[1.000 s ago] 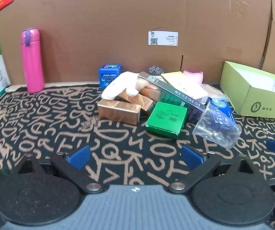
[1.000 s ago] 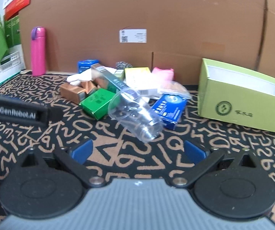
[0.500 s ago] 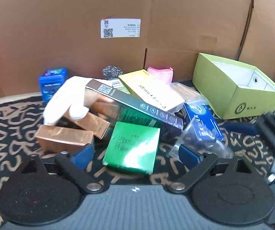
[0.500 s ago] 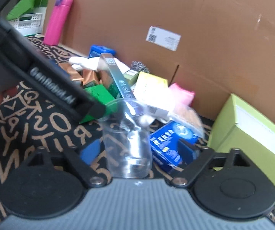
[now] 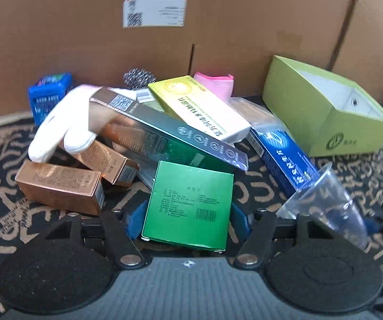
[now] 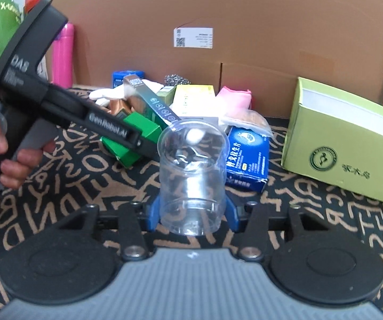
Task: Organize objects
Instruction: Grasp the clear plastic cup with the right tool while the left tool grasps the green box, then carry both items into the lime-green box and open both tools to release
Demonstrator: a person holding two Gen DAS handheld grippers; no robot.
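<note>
1. Since half a second ago both grippers have closed in on their targets: the left gripper (image 5: 187, 220) now has the green box (image 5: 188, 202) between its blue fingers (image 5: 135, 220), where before the box lay just ahead of them, and the right gripper (image 6: 192, 213) now has the clear plastic cup (image 6: 192, 176) squarely between its pads instead of off to one side.
2. Left jaws stand narrowed against both side edges of the green box, gripping it at its near end; the box lies at the front of the pile, just in front of the long dark box (image 5: 170, 130).
3. Right jaws are closed on the base of the clear plastic cup, whose open rim points away from the camera, just right of the green box and beside the blue box (image 6: 247, 157).
4. Left of the green box lie two copper boxes (image 5: 60, 186), with a white glove (image 5: 63, 122) draped above them.
5. Behind the green box a yellow box (image 5: 199, 106) rests on the long dark box.
6. Well to the right of the green box stands the open lime-green carton (image 5: 324, 112), on the letter-patterned mat (image 6: 84, 176).
</note>
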